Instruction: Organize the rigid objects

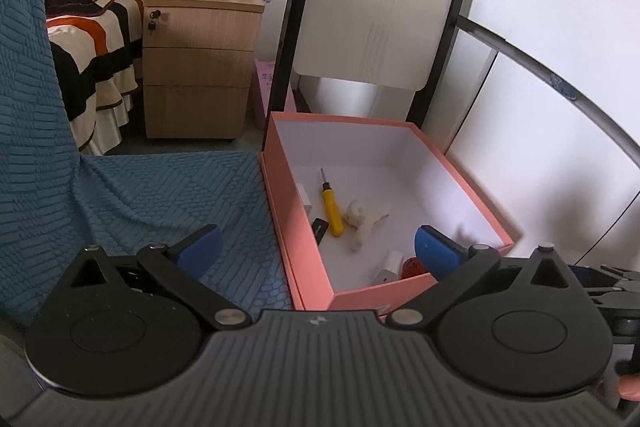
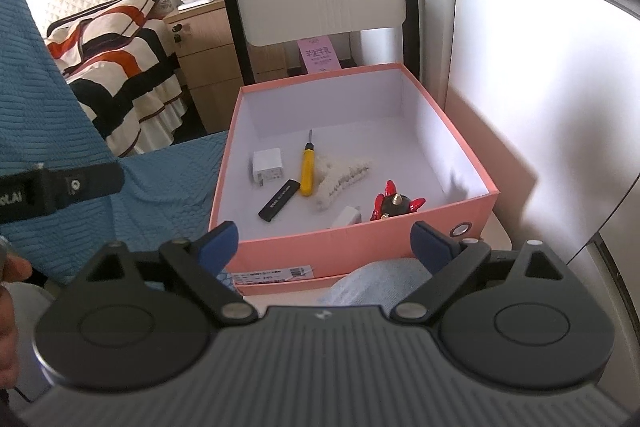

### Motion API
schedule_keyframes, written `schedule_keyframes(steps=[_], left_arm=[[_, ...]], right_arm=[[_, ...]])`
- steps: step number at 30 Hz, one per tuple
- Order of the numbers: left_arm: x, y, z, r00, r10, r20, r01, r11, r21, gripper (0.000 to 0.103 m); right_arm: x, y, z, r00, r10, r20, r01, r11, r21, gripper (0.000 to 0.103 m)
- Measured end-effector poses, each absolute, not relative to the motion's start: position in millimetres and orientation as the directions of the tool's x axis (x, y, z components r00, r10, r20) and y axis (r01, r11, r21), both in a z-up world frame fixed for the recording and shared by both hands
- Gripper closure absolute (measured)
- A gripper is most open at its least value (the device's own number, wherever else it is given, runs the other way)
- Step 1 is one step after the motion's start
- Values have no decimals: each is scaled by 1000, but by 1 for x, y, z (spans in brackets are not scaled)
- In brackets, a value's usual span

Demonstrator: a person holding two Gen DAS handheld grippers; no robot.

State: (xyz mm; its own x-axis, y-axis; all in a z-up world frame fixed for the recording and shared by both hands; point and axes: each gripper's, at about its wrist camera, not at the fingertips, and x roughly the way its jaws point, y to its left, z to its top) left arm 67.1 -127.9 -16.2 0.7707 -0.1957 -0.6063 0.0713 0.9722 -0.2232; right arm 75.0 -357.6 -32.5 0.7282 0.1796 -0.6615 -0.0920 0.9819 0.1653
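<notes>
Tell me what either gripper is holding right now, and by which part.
Nothing is held. The left gripper and right gripper are both open and bare; the screwdriver and other items lie loose in the pink box.

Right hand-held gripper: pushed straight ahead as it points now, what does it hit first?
Most likely the near wall of the pink box, which spans the gap ahead of the open right hand-held gripper. The pale blue fabric sits lower and nearer, but depth is unclear, so it may pass over it.

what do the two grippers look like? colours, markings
Both match: left gripper and right gripper have blue-padded fingers on black linkage arms with silver pivot pins, two round black discs, and a ribbed grey body bearing a small white logo. No cables visible.
</notes>
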Motion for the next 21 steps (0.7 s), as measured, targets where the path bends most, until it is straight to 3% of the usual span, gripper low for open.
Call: schedule_keyframes(steps=[21], left_arm=[[69, -130, -23, 762, -152, -629, 45, 982, -182, 0]], right_arm=[[81, -357, -41, 713, 173, -679, -88, 983, 159, 8]])
